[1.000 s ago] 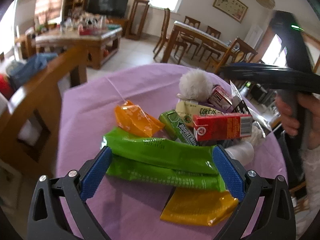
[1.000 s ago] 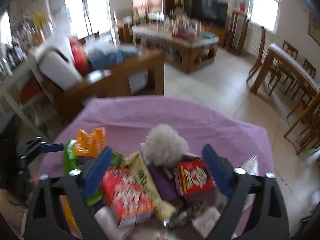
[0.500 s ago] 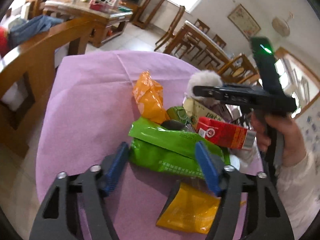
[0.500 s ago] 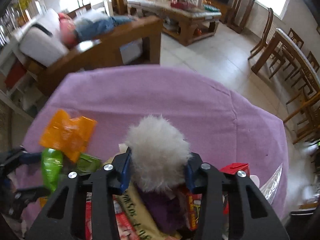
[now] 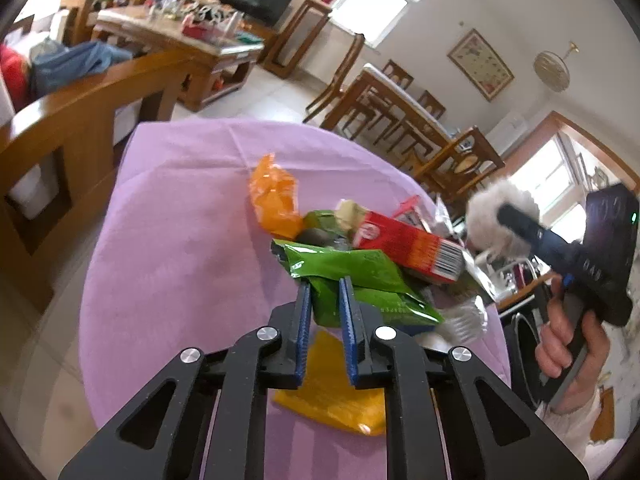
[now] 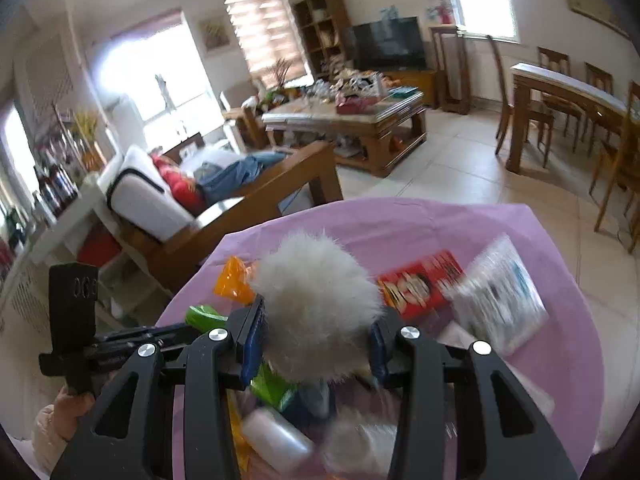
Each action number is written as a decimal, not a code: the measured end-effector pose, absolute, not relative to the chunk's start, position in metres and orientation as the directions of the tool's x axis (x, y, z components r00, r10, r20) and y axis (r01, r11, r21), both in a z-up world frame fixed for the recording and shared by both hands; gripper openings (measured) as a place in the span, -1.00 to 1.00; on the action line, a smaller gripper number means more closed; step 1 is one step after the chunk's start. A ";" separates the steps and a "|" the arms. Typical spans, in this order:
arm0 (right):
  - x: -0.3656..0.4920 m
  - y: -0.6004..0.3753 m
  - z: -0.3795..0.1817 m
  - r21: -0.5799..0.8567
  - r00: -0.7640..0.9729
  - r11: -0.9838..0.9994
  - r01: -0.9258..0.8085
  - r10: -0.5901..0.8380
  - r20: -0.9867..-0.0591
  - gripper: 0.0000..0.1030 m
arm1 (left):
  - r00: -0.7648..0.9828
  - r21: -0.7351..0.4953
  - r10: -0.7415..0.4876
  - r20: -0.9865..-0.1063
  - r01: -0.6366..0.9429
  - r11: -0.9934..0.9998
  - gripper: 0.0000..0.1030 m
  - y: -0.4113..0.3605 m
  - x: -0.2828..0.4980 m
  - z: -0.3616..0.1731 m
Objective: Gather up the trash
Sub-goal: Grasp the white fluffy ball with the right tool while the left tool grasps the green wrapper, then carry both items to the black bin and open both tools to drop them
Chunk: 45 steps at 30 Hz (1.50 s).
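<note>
A pile of trash lies on a round table with a purple cloth [image 5: 180,240]. My left gripper [image 5: 324,282] is closing, and its blue pads pinch the near end of a green wrapper [image 5: 352,268]. Around it lie a red carton [image 5: 408,248], an orange wrapper [image 5: 274,200] and a yellow wrapper [image 5: 332,396]. My right gripper [image 6: 316,320] is shut on a white fluffy ball [image 6: 316,280], held above the pile. The left wrist view shows that ball [image 5: 486,216] at the right, past the table edge. Under it lie a red box [image 6: 416,284] and a clear packet [image 6: 496,304].
A wooden bench [image 5: 60,120] stands close to the table's left side. Dining table and chairs [image 5: 400,112] stand beyond the far edge, a cluttered coffee table [image 6: 360,120] farther back. A hand [image 5: 568,344] holds the right gripper's handle at the right.
The left jaws have come together from wide open onto the green wrapper. The right jaws closed on the fluffy ball and carried it up and to the right, off the pile.
</note>
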State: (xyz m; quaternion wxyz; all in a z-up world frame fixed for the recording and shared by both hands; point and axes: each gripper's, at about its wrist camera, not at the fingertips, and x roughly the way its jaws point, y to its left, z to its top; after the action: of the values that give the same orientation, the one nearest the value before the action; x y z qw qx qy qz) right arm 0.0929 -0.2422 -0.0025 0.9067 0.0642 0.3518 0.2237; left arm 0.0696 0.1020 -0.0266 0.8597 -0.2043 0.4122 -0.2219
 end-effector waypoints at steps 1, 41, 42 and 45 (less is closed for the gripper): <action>0.088 -0.249 -0.004 0.286 0.657 0.891 -0.353 0.454 -0.602 -0.19 | 0.571 -0.523 -0.545 -0.614 0.222 0.823 -0.76 0.099 0.063 -0.021; -0.123 -0.635 -0.074 0.400 0.829 0.863 0.310 -0.039 -0.557 -0.18 | 0.177 -0.447 -0.839 -0.514 0.780 0.438 -0.84 -0.344 -0.026 0.016; -0.124 -0.642 -0.083 0.407 0.821 0.855 0.321 -0.037 -0.570 -0.18 | 0.160 -0.444 -0.834 -0.528 0.785 0.432 -0.84 -0.357 -0.030 0.006; -0.132 -0.653 -0.104 0.423 0.806 0.840 0.340 -0.028 -0.591 -0.16 | 0.138 -0.420 -0.809 -0.572 0.797 0.433 -0.84 -0.388 -0.031 -0.021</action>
State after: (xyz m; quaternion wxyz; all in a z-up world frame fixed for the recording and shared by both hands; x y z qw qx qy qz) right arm -0.1318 -0.6531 -0.1041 0.9129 0.2642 0.2945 -0.1008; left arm -0.0311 -0.3884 -0.0205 0.7543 -0.0074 0.3841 -0.5324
